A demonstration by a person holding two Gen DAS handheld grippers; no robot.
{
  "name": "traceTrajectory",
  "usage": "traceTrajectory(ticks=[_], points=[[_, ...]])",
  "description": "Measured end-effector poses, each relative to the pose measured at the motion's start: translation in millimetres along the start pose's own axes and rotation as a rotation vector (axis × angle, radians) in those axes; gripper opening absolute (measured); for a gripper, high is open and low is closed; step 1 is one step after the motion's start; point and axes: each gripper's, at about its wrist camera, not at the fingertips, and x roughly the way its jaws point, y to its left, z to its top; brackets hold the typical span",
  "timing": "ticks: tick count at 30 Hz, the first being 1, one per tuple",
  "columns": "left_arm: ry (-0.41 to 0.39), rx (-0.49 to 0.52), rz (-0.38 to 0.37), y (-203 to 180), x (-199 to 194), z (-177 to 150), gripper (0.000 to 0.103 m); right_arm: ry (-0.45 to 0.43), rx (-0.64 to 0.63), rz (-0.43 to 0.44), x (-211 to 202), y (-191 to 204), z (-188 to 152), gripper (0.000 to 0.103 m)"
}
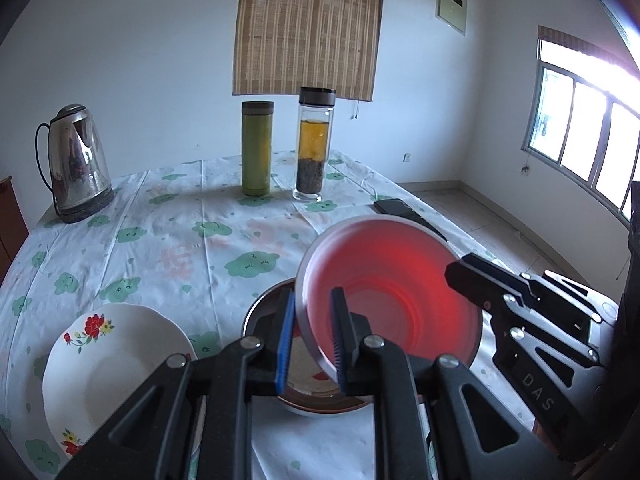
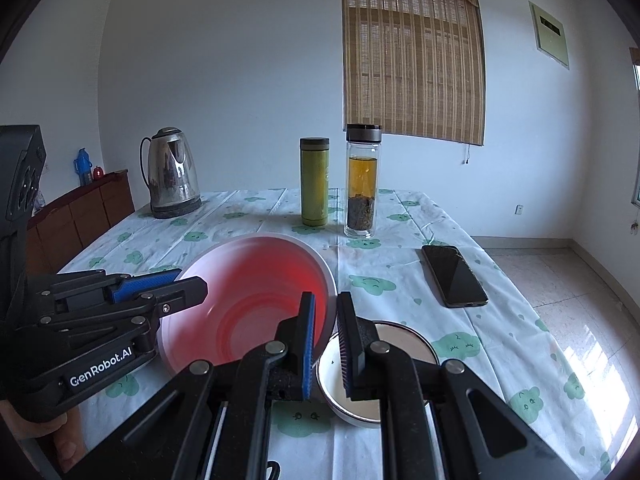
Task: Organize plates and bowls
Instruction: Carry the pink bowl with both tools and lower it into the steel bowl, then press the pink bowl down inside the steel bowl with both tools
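A red plastic bowl (image 1: 394, 280) with a pale rim is held tilted above a steel bowl (image 1: 264, 308). My left gripper (image 1: 312, 344) is shut on the red bowl's left rim. My right gripper (image 2: 325, 340) is shut on its right rim, and the red bowl (image 2: 248, 300) shows in the right wrist view too. The steel bowl (image 2: 404, 340) sits on the table under the right fingers. A white plate with red flowers (image 1: 116, 364) lies on the table at the lower left in the left wrist view.
On the flowered tablecloth (image 1: 180, 240) stand a steel kettle (image 1: 76, 164) at the far left, a green flask (image 1: 257, 148) and a glass tea bottle (image 1: 314, 144) at the back. A black phone (image 2: 454, 274) lies at the right. A wooden cabinet (image 2: 80, 216) stands left of the table.
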Motion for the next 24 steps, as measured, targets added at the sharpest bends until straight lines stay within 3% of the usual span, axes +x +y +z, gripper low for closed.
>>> traceTrajectory(ticks=[12, 24], points=[[0.028, -0.034, 0.023, 16.2, 10.4, -3.8, 0.015, 0.062, 0.004, 0.023, 27.8, 11.4, -6.8, 0.012], [0.062, -0.048, 0.034, 21.9, 24.6, -12.1, 0.015, 0.045, 0.051, 0.030, 43.2, 8.9, -12.7, 0.012]])
